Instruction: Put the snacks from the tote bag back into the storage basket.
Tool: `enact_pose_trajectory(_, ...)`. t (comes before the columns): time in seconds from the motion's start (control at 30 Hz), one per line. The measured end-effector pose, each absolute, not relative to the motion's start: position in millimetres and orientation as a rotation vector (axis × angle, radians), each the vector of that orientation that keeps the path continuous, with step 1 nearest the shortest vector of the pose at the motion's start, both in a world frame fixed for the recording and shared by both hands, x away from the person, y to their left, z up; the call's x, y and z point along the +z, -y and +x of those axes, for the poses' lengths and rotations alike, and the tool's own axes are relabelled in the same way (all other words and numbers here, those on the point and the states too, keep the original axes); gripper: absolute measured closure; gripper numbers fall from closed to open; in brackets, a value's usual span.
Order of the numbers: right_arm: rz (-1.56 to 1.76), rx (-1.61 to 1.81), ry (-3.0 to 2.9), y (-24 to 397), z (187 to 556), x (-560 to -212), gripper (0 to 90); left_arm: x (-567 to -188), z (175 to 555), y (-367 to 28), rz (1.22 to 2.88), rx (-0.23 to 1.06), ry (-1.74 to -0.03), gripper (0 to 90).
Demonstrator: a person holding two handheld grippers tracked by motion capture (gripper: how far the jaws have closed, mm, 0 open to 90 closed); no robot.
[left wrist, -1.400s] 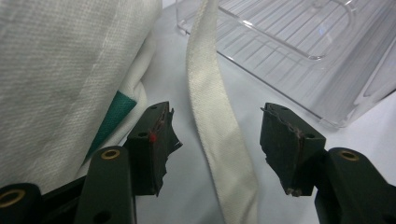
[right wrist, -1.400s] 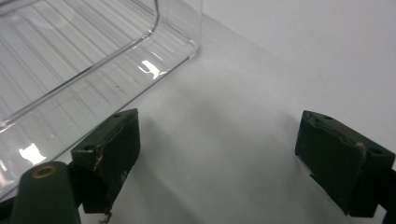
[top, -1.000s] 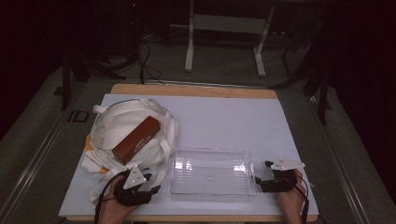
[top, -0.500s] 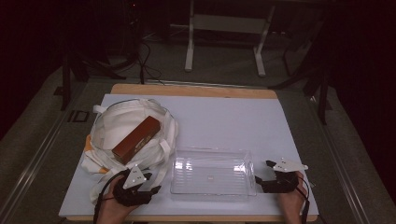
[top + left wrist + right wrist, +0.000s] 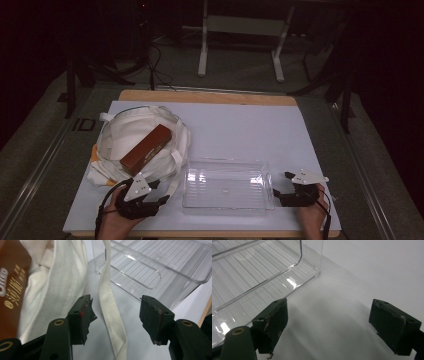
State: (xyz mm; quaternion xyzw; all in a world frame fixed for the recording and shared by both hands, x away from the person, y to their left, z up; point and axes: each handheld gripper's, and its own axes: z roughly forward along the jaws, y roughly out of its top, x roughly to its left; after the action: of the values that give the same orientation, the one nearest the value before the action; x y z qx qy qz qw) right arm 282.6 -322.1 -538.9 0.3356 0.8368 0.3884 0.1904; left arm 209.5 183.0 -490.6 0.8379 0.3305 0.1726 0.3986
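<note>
Left of the tray (image 5: 227, 187), a white cloth bag (image 5: 132, 137) lies slumped on the counter (image 5: 240, 125) with a brown box (image 5: 146, 146) resting on top of it. Just this side of the bag, the left hand-held gripper (image 5: 159, 200) sits released, jaws apart and empty; in the left gripper view a bag strap (image 5: 110, 310) runs between them, untouched. The bag looks soft and floppy, so it would sag if lifted; the strap or a rim fold seems the best hold. The box looks stiff and light, best pinched across its narrow sides. The tray itself is clear, rigid plastic, likely slick and light; its rim is the place to grip. Just right of the tray, the right hand-held gripper (image 5: 280, 186) is also released, holding nothing, jaws near the tray's end wall.
</note>
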Motion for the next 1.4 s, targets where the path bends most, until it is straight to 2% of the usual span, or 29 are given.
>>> enact_pose_trajectory(0.67, 0.944, 1.084, -2.352, 321, 283, -539, 15.6, -439, 214, -202, 2.076, 0.563, -0.828, 43.4)
enact_pose_trajectory(1.4, 0.94, 1.065, -2.355, 320, 283, -540, 15.5, -430, 251, -228, 2.065, 0.617, -0.998, 41.9)
